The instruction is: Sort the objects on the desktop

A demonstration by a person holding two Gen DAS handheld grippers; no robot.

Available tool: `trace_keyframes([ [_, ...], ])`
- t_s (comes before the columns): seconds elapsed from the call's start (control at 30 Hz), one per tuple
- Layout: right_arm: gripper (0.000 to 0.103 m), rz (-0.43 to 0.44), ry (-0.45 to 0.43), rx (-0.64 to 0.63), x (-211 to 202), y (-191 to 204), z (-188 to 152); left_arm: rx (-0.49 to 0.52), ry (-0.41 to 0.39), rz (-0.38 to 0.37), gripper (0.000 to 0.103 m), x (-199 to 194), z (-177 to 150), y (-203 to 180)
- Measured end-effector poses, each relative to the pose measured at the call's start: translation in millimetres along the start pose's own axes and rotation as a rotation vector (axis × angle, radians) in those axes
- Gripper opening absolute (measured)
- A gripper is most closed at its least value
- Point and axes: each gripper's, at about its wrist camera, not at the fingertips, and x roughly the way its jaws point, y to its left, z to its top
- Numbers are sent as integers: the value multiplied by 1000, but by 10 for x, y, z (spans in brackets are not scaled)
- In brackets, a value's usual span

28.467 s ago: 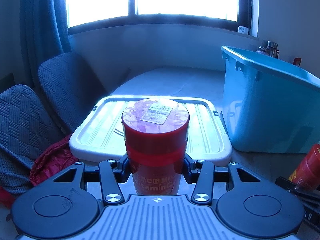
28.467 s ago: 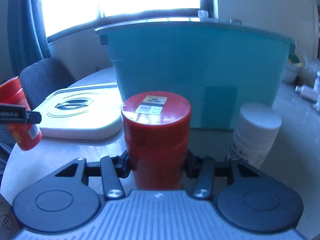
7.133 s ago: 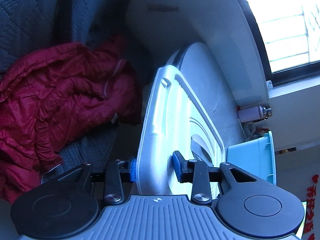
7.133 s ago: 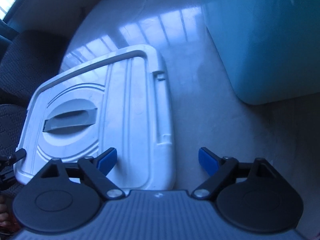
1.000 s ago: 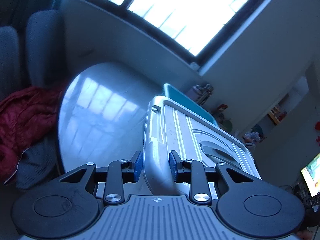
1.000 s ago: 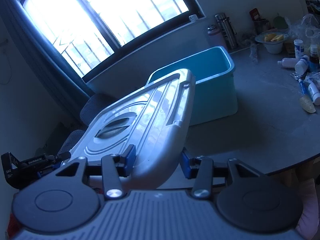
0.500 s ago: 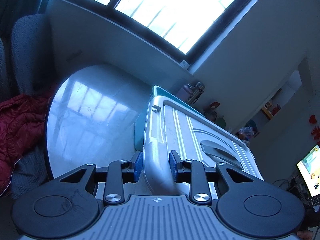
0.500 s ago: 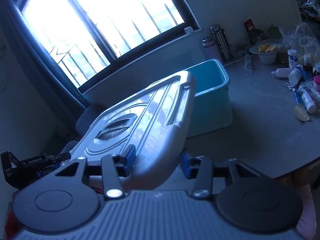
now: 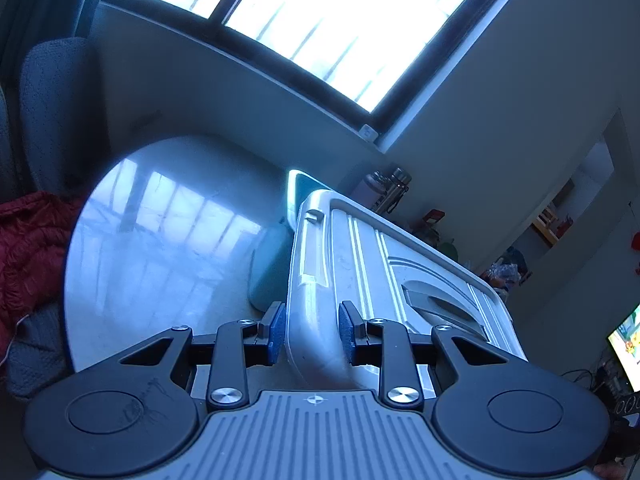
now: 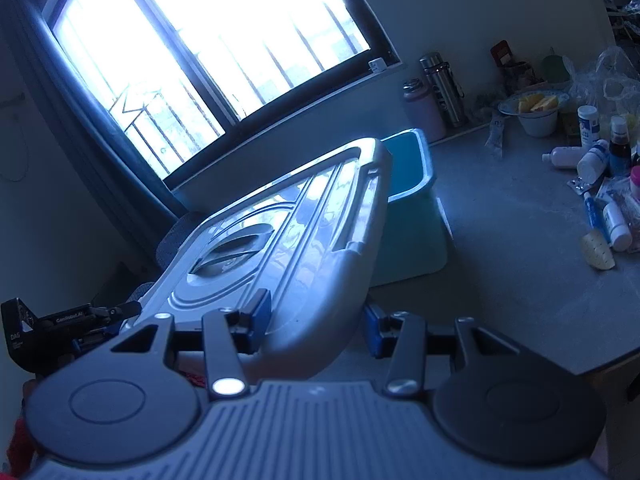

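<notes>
1. The left wrist view looks forward along the left gripper (image 9: 311,334), tilted upward, from close behind one edge of the white lid (image 9: 384,276). Past the lid it faces the window (image 9: 320,20) and the round surface (image 9: 160,240) below it.
2. The right wrist view looks along the right gripper (image 10: 316,322) from close behind another edge of the lid (image 10: 288,240), rolled to one side, facing the window (image 10: 200,48) and the cluttered far surface (image 10: 520,216).
3. Both views share the lid, the teal bin (image 9: 296,192) (image 10: 416,216) beneath it, the window and the flasks (image 9: 394,188) (image 10: 440,88) beside it.
4. The right view also catches the left gripper (image 10: 80,322) at its left edge.
</notes>
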Motion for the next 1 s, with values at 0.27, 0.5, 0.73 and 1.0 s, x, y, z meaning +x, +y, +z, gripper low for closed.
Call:
trace_keyframes([
  [0.27, 47, 2, -8, 15, -157, -374, 70, 5, 22, 5, 30, 194, -100, -336],
  [0.5, 47, 0, -19, 22, -287, -528, 90, 24, 29, -4, 30, 244, -154, -502],
  [0.73, 48, -1, -22, 26, -320, -581, 104, 34, 32, -7, 30, 259, -174, -562],
  [1.0, 48, -4, -33, 34, -187, -625, 246, 44, 31, -12, 30, 398, -87, -548],
])
